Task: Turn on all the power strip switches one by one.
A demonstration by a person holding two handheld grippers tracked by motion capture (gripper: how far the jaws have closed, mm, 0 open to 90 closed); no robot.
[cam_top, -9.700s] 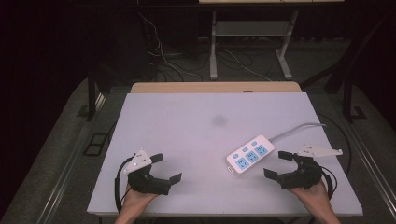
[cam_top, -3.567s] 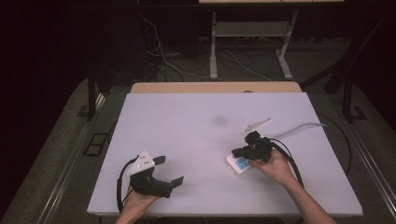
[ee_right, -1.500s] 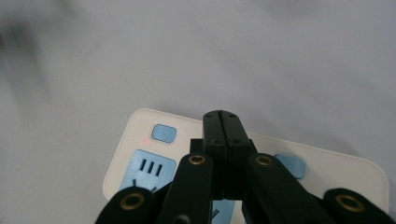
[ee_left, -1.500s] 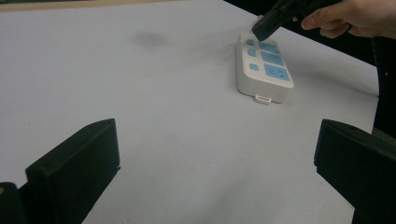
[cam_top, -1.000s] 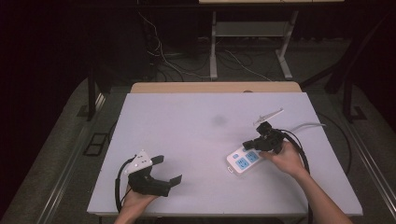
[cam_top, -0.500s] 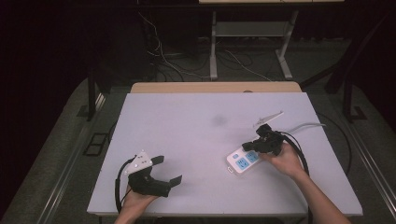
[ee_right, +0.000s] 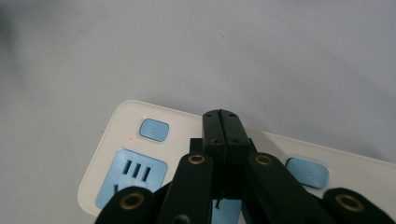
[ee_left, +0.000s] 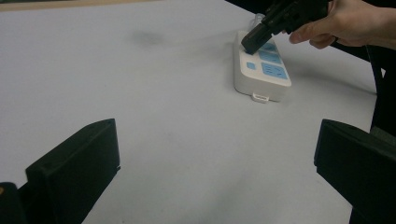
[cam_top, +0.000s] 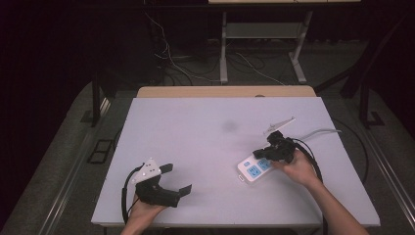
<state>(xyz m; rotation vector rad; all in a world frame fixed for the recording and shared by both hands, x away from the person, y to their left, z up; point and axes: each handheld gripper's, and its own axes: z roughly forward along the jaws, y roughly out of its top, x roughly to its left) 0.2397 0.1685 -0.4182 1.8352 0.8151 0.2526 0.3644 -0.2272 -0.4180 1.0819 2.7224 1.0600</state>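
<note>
A white power strip [cam_top: 254, 169] with blue sockets and blue buttons lies at the right of the table; it also appears as the power strip [ee_left: 261, 70] and the power strip [ee_right: 140, 154]. My right gripper [cam_top: 259, 154] is shut with nothing between its jaws, its tips over the strip's top face. In the right gripper view the closed tips [ee_right: 221, 116] sit between two blue buttons [ee_right: 154, 129]; a small red light [ee_right: 129, 138] glows by the left one. My left gripper [cam_top: 177, 179] rests open at the front left, its jaws wide apart [ee_left: 215, 168].
The strip's white cable [cam_top: 320, 131] runs off toward the table's right edge. A dark smudge [cam_top: 228, 126] marks the table [cam_top: 195, 127] near the middle. Black cables trail from both grippers. Beyond the far edge are floor cables and a stand's legs [cam_top: 224, 54].
My right gripper moved from the front right up onto the power strip and shut; in the last second it has crept slightly along the strip. The left gripper has stayed put.
</note>
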